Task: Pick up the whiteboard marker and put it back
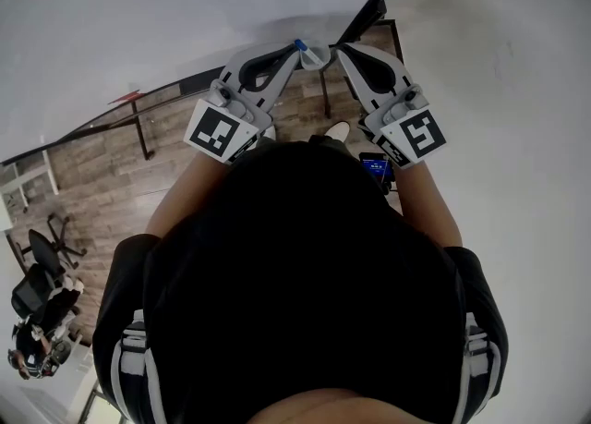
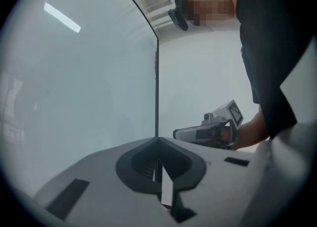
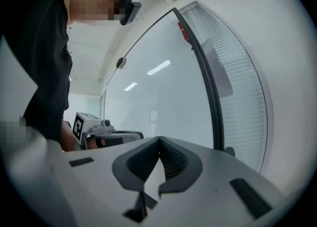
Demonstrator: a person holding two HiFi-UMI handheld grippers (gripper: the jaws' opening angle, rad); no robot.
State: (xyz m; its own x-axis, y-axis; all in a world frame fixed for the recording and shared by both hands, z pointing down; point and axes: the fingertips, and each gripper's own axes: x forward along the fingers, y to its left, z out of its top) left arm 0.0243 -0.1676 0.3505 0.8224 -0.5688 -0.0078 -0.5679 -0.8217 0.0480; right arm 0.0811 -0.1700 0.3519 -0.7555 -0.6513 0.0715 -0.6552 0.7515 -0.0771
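Grips the slim white, blue-tipped whiteboard marker (image 1: 297, 44) in the clenched left hand-held gripper (image 1: 295, 51), raised before the pale glossy whiteboard (image 2: 74, 97); holds the right hand-held gripper (image 1: 338, 47) clenched on nothing, just beside.

Head view: bright, flat light on the whiteboard (image 1: 138, 16), white almost clipped, no hard shadows. The person's dark shirt (image 1: 305, 302) reads near-black, without detail. Strong fisheye: the board frame bows and the corners darken. The blue cap of the whiteboard marker (image 1: 300, 45) is the only saturated colour.

Left gripper view: cool blue-grey cast. One strip-light reflection (image 2: 62, 17) glares on the board, and there is a round black vignette. The left gripper (image 2: 158, 152) is soft near the lens. The pale marker between its closed jaws is low in contrast.

Right gripper view: two strip reflections (image 3: 158, 67) and bright blinds (image 3: 233, 72). The right gripper (image 3: 159, 144) is blurred close up, the pale wedge in its closed jaws washed out.
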